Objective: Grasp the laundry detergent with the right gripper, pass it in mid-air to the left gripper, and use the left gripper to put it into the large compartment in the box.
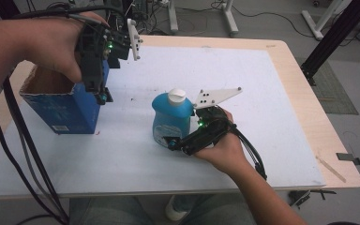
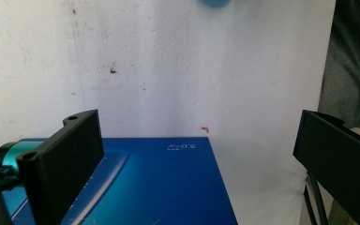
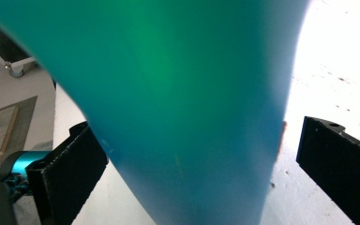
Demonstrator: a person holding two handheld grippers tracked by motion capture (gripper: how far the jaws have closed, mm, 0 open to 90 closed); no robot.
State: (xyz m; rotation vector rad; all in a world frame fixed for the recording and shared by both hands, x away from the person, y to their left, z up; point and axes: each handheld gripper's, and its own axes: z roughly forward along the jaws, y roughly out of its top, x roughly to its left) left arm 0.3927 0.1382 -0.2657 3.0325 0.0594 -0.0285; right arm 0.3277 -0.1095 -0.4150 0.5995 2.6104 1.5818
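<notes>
Right gripper (image 1: pixel 174 143) is low at the blue bottle (image 1: pixel 169 119), coming in from the bottle's right side near its base. Jaws are spread wide: in the right gripper view the bottle (image 3: pixel 178 108) sits between the 2 jaws, the left jaw touching or nearly touching its wall, the right jaw standing clear with a gap of white table showing between. Not clamped.

The bottle stands upright near the middle of the white mat (image 1: pixel 243 93), white cap (image 1: pixel 177 97) on top. Right hand (image 1: pixel 222 147) wraps the gripper body from below.

Left gripper (image 1: pixel 102 96) hangs over the right edge of the blue box (image 1: pixel 68 110), pointing down. Jaws are apart: in the left gripper view 1 jaw is over the blue box face (image 2: pixel 168 183), the other is out past the box edge over the mat (image 2: pixel 192 70). Nothing between the pads. Can't tell if the lower jaw touches the box.

The box sits open-topped at the left side of the mat, well apart from the bottle. Left hand (image 1: pixel 51 47) holds its gripper from above, cables (image 1: pixel 23 140) trailing down off the table's near edge.
</notes>
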